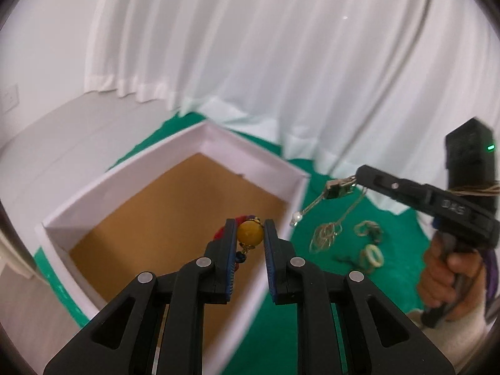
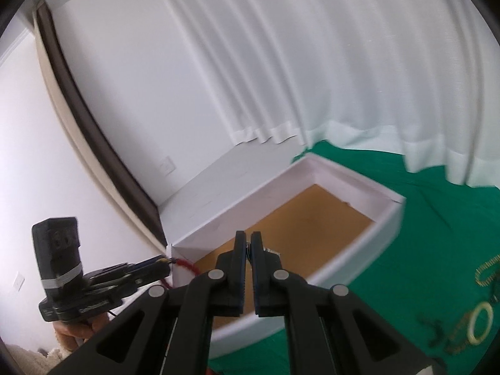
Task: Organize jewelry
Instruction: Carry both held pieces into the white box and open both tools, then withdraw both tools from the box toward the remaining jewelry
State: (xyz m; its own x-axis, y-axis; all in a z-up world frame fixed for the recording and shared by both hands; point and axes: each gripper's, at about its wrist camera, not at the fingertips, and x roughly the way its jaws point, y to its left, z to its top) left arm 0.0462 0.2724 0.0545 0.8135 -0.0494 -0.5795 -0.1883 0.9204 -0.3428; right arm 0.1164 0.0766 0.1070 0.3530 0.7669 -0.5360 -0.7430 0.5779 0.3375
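Note:
My left gripper is shut on a yellow bead of a red-corded piece of jewelry and holds it over the white box with the brown floor. In the left wrist view my right gripper is shut on a gold chain necklace with a dark pendant and a clear stone; the chain trails down to the green cloth right of the box. In the right wrist view my right gripper is shut over the box, and the left gripper shows at left with the red cord.
Loose jewelry lies on the green cloth right of the box: a pale ring and tangled gold pieces. White curtains hang behind the table. A wall and dark frame stand at left.

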